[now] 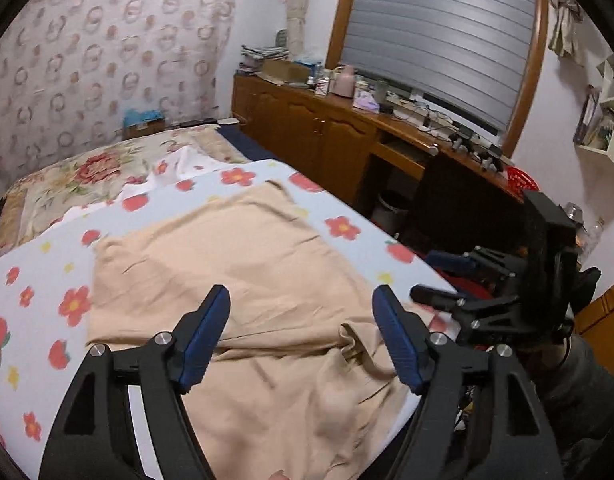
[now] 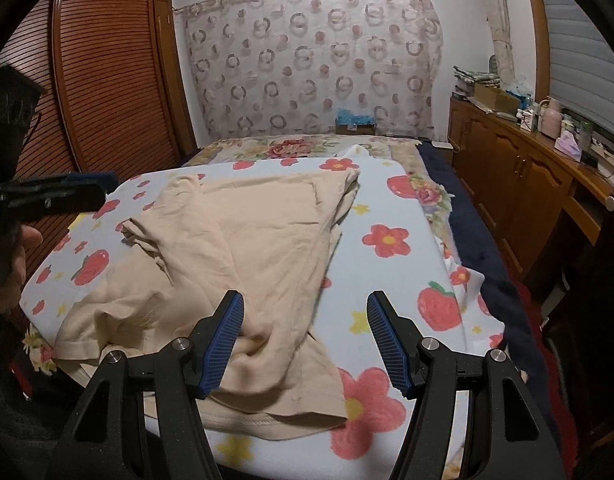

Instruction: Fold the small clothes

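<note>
A beige garment [image 2: 243,248], partly folded, lies on the flower-print bed cover [image 2: 387,240] while both claws, left gripper [image 1: 301,336] and right gripper [image 2: 305,340], hover spread and empty at its six o'clock edge, likely between folds.

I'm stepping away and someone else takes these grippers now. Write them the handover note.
Left gripper: open, nothing between the jaws, above the beige garment.
Right gripper: open, holding nothing, over the garment's near edge.
The garment lies on the flowered blanket, one part folded over the rest, the near part rumpled.
Left to do: smooth it and finish the folds.
</note>
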Action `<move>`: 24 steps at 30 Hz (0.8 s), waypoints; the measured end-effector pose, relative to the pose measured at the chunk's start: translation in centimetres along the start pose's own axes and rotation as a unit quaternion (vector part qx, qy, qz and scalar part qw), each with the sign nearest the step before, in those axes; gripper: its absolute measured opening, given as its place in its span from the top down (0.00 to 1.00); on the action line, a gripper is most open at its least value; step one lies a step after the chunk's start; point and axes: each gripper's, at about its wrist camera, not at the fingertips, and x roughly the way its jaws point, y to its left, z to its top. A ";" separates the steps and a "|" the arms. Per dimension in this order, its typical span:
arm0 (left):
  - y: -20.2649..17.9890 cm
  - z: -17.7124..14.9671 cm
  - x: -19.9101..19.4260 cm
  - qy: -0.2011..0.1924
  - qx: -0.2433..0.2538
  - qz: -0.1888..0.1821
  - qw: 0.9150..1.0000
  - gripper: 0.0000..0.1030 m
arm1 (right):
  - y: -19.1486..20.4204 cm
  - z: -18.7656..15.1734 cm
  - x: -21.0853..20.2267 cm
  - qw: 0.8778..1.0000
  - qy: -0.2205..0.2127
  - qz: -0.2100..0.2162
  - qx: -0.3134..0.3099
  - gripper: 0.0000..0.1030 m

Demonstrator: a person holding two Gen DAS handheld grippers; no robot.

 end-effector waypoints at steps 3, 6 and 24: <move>1.8 -1.4 -0.8 -0.002 -0.014 0.025 1.000 0.28 | 0.6 0.4 0.4 1.000 0.001 0.008 -0.009 0.36; 3.7 -3.0 -1.6 -0.005 -0.028 0.050 0.998 0.28 | 1.6 0.8 0.8 1.000 0.003 0.020 -0.020 0.36; 11.5 -7.8 -5.6 -0.027 -0.098 0.134 0.986 0.28 | 5.9 3.2 8.5 0.987 0.101 0.094 -0.077 0.56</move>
